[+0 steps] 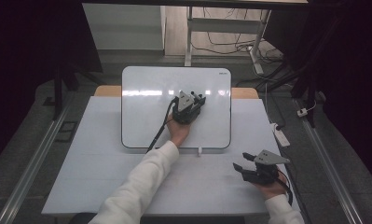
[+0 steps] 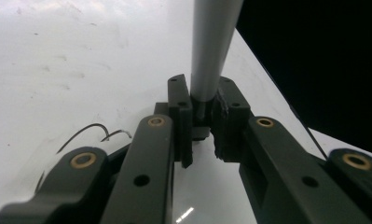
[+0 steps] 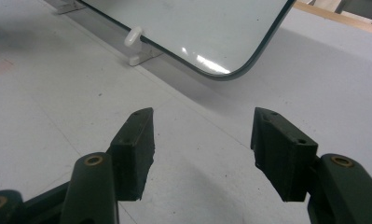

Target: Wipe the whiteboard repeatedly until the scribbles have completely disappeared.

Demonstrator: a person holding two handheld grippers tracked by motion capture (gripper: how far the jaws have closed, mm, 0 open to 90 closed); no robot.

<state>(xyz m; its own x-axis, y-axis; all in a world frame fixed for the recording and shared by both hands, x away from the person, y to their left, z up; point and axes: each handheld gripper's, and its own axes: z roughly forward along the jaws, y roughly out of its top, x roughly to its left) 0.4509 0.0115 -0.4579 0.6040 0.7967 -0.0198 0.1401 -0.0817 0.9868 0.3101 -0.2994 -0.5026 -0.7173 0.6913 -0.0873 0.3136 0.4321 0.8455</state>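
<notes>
While the left gripper (image 1: pixel 196 103) hovers over the whiteboard (image 1: pixel 141 126), its jaws are clamped tight on a marker (image 2: pixel 212 51), a smooth grey barrel that runs up from between the pads, dark at the gripped end. Thin dark strokes (image 2: pixel 95 132) curl on the glossy white surface just beside those jaws. Over at the table (image 1: pixel 81 172), the right gripper (image 1: pixel 243 161) sits near the board's corner, jaws spread wide with nothing between them.

My left gripper (image 1: pixel 198 99) reaches forward on an outstretched white-sleeved arm (image 1: pixel 141 182), jaws clamped tight; my right gripper (image 1: pixel 243 161) rests low, jaws spread apart, holding nothing.
</notes>
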